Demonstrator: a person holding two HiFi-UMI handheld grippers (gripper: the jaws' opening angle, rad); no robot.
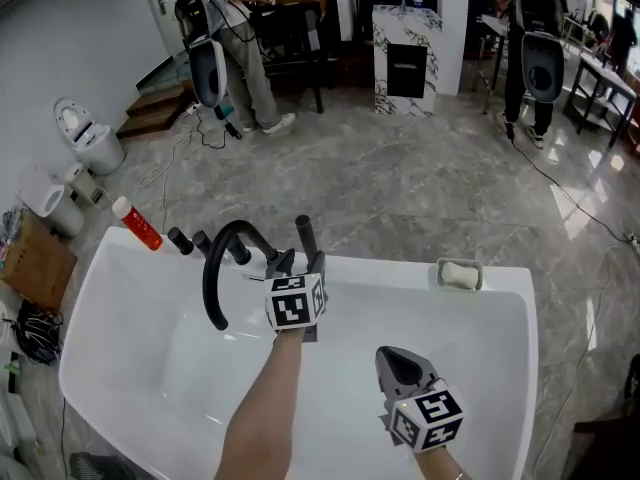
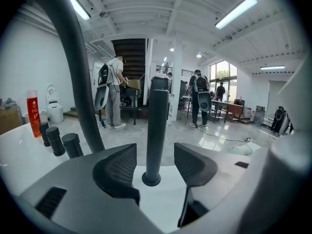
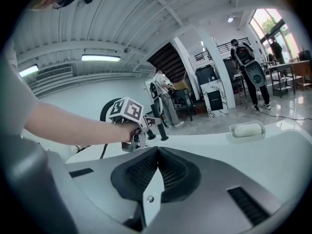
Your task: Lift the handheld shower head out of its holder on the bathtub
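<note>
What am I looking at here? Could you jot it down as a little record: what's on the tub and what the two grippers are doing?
Place: white bathtub, indoor hall
Shower head: black, upright in its holder on the rim, not yet lifted
Left gripper: open, one jaw on either side of the shower head, not pressing
Right gripper: shut, empty, held over the tub
Also on rim: curved black spout, red bottle, soap dish

Spout (image 1: 210,273) crowds shower head (image 1: 305,233) leftward; right side free
</note>
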